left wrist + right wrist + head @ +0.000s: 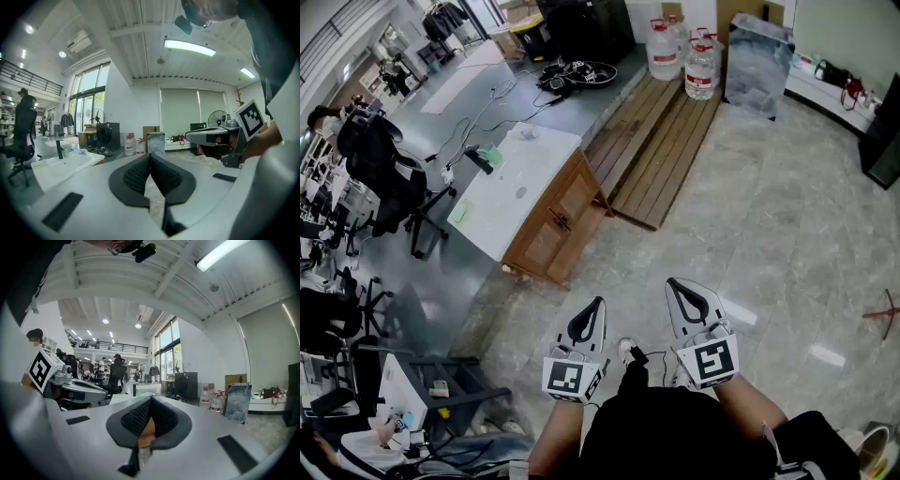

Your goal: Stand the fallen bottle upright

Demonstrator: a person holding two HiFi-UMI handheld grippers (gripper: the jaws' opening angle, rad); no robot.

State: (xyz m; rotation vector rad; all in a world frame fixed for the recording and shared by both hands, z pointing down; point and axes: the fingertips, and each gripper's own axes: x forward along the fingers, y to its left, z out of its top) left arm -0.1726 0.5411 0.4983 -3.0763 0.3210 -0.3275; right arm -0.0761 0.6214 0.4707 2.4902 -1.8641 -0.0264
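A white-topped table [530, 169] on a wooden cabinet stands ahead to the left, well out of reach. On it a slim dark bottle-like thing [478, 159] rises next to a small pale green object [491, 153]; they show in the left gripper view as the dark thing [58, 149] and the green object [66, 151]. Which of them lies down I cannot tell. My left gripper [599, 303] and right gripper [670, 282] are held close to the body, pointing forward. Both are shut with nothing between the pads, as the left gripper [150, 155] and right gripper [151, 401] show in their own views.
A low wooden platform [652, 150] runs beyond the table, with water jugs [698, 70] and a plastic-wrapped box [757, 66] at its far end. Office chairs [370, 159] and cables [577, 73] lie left and behind. A cluttered cart [422, 394] stands at lower left.
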